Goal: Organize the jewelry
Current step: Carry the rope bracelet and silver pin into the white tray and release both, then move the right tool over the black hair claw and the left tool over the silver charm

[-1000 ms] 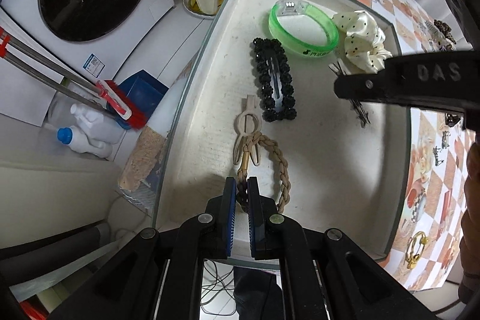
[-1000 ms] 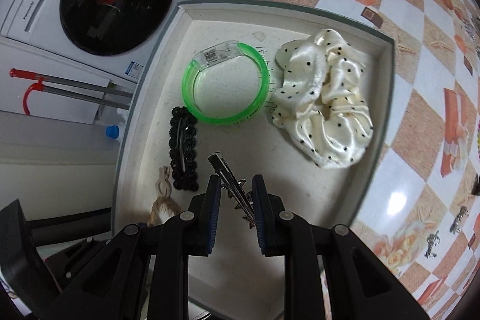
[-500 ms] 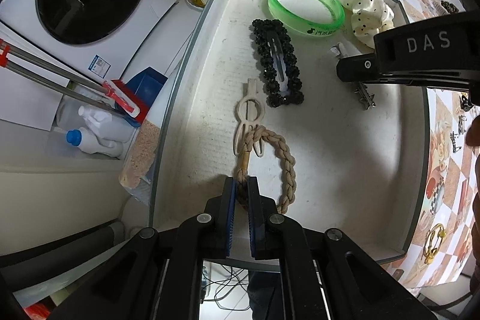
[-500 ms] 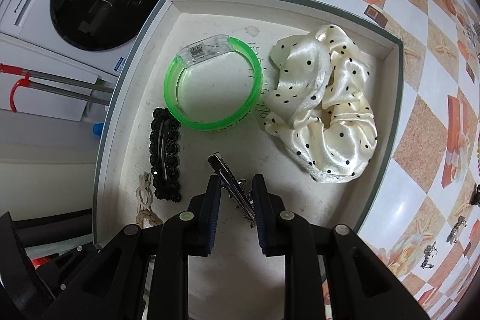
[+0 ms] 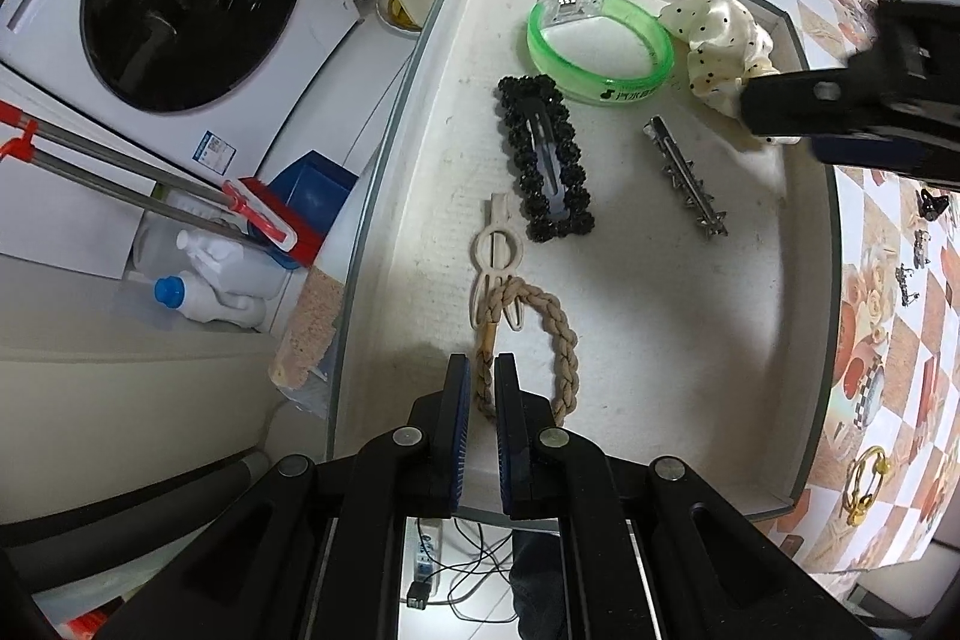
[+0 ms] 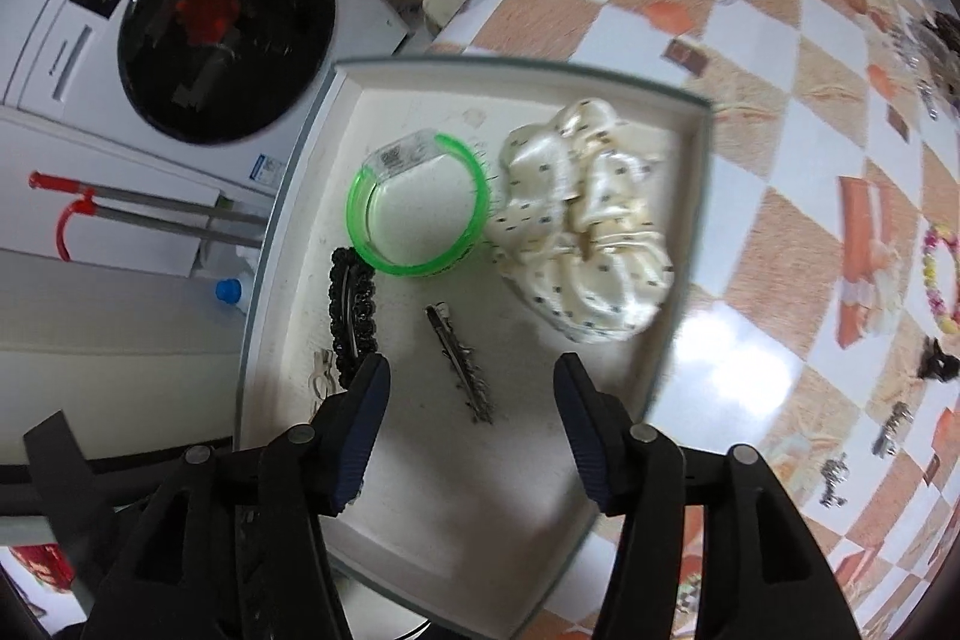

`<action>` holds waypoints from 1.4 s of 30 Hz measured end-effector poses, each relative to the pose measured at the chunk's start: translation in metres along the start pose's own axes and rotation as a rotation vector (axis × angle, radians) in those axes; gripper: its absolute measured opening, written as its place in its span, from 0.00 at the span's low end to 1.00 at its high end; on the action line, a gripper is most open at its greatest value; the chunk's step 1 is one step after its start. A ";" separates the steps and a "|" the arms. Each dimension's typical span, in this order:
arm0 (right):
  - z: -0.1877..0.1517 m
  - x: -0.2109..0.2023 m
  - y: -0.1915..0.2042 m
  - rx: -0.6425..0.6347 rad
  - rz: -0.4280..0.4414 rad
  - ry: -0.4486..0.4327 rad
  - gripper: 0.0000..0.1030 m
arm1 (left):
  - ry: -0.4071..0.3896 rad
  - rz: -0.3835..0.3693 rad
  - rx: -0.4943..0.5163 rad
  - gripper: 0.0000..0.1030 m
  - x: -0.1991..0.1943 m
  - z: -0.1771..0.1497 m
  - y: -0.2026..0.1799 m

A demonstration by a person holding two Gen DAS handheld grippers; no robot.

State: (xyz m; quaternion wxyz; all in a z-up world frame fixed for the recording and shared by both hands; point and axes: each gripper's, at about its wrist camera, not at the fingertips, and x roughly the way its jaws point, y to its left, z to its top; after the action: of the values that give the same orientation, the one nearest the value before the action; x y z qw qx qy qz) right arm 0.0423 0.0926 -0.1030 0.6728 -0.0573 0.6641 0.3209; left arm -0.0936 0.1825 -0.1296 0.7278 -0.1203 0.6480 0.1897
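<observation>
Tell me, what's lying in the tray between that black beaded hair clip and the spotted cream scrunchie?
A silver metal clip, seen in both wrist views, lying loose on the tray floor.

Both wrist views look steeply down, near; share white tray [image 5: 804, 484].

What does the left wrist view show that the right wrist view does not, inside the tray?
Only the left wrist view shows the braided band, pinched by the left gripper, and the whole beige clip. Only the right wrist view shows the right gripper, its jaws opening over the metal clip without touching it. Both show the tray, green bracelet, black clip and dotted scrunchie.
</observation>
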 end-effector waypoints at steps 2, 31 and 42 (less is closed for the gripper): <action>-0.003 -0.011 -0.006 0.004 -0.011 -0.019 0.64 | 0.000 0.001 0.004 0.12 -0.002 0.002 -0.002; -0.113 -0.097 -0.190 0.456 -0.122 -0.109 0.77 | -0.131 -0.056 0.279 1.00 -0.061 0.036 -0.116; -0.121 -0.110 -0.236 0.521 -0.153 -0.145 0.77 | -0.082 -0.135 0.358 1.00 -0.059 0.033 -0.188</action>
State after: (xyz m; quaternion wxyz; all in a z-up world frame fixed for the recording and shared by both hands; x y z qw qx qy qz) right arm 0.0680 -0.1930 -0.0968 0.7330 0.0907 0.6680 0.0909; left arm 0.0123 0.0209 -0.0802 0.7745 -0.0243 0.6316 0.0269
